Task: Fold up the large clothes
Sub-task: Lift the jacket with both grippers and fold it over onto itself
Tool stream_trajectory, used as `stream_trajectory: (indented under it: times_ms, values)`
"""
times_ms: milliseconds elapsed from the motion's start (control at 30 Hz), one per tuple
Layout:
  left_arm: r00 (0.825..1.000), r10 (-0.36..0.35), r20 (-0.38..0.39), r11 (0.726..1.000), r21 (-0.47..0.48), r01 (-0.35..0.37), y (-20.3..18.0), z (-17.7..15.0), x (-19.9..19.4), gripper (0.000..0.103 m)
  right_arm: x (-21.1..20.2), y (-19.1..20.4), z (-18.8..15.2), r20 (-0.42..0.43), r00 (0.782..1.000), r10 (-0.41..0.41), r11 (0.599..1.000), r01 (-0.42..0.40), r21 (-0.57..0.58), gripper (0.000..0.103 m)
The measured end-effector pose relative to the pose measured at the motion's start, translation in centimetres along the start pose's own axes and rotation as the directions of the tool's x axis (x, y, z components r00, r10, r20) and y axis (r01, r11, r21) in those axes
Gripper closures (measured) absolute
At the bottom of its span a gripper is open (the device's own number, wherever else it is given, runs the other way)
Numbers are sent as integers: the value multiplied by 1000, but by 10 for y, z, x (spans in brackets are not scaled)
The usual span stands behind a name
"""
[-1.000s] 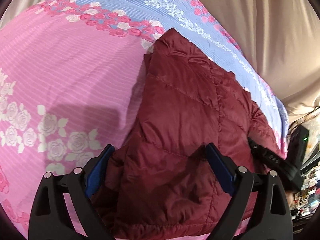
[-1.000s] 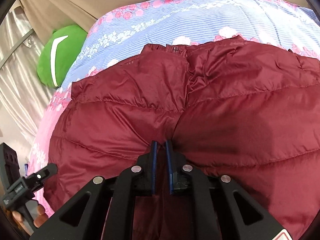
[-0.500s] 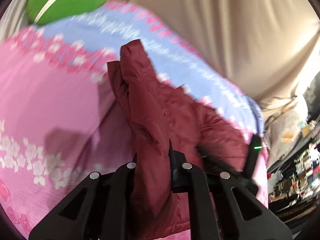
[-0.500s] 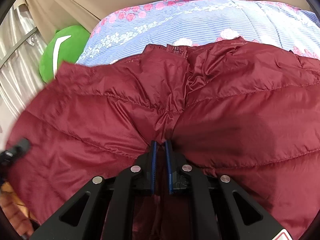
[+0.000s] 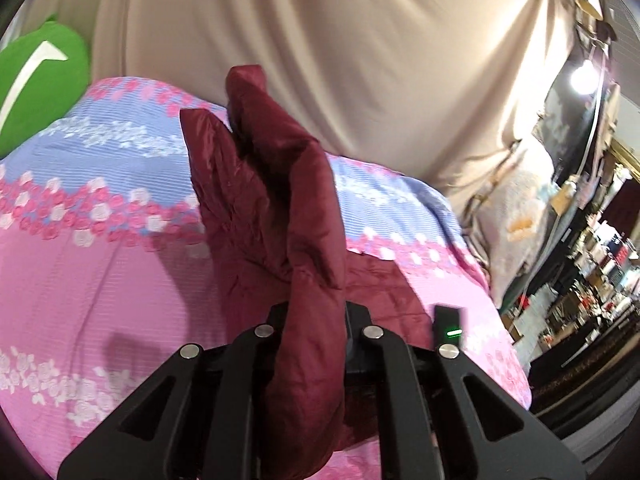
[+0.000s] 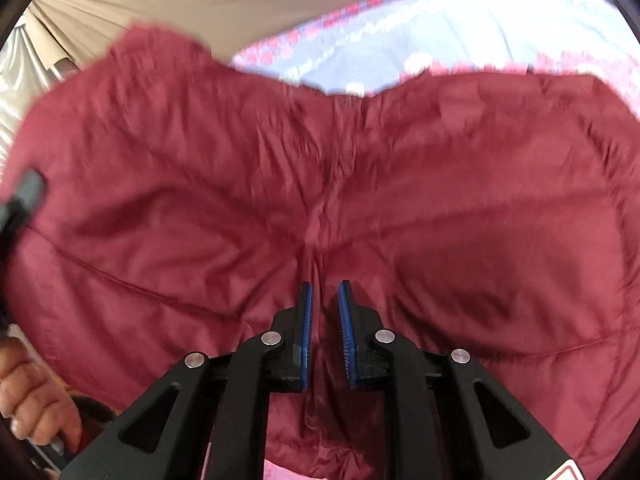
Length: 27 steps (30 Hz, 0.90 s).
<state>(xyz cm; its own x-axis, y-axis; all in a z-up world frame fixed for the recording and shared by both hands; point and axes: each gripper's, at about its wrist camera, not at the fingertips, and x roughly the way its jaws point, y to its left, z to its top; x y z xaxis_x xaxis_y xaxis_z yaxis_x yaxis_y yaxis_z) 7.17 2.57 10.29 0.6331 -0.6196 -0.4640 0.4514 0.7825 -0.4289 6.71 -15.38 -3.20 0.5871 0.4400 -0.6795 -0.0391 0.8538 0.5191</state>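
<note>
While my left gripper (image 5: 314, 332) stayed out of the fold, it was clamped tight on a thick edge of the maroon puffer jacket (image 5: 280, 208), which stood up off the bed in a tall ridge. My right gripper (image 6: 324, 308) had its jaws opening, a slim gap showing between the blue pads (image 6: 307, 312), jacket fabric bunched between them but not visibly pinched. Rest of the jacket lay spread on the floral bedsheet (image 5: 100, 264). Green cushion (image 5: 40, 84) sat at the far corner, beige curtain (image 5: 320, 40) behind. A hand (image 6: 36, 396) showed at the lower left of the right view.
</note>
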Motion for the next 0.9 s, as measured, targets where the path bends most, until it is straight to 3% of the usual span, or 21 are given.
stream_trajectory:
  times_ms: [200, 367, 467, 533, 633, 733, 800, 900]
  values:
    - [1000, 22, -13, 1000, -6, -22, -4, -8, 3, 93, 34, 7, 1, -81, 997, -14, 998, 9, -62, 92]
    - [997, 79, 12, 997, -27, -78, 10, -8, -12, 93, -6, 1, 53, 51, 998, 34, 999, -33, -30, 88]
    - [997, 80, 13, 996, -38, -80, 14, -9, -13, 93, 10, -7, 95, 66, 997, 40, 999, -39, -17, 88]
    - [997, 77, 12, 997, -31, -77, 13, -9, -14, 93, 36, -13, 116, 46, 998, 41, 999, -42, 12, 88]
    - [997, 77, 11, 997, -8, -77, 9, -11, -14, 93, 86, -18, 134, -49, 995, 81, 996, -79, 48, 88]
    - [994, 108, -9, 994, 18, -107, 5, -12, -2, 93, 125, -7, 136, -114, 991, 67, 998, -65, 18, 98]
    - [995, 103, -15, 995, 19, -103, 4, -12, 4, 93, 132, 2, 138, -120, 992, 46, 999, -47, -5, 98]
    - [997, 75, -21, 997, 30, -74, -2, -9, 5, 93, 105, 7, 131, -88, 996, 14, 998, -18, -53, 90]
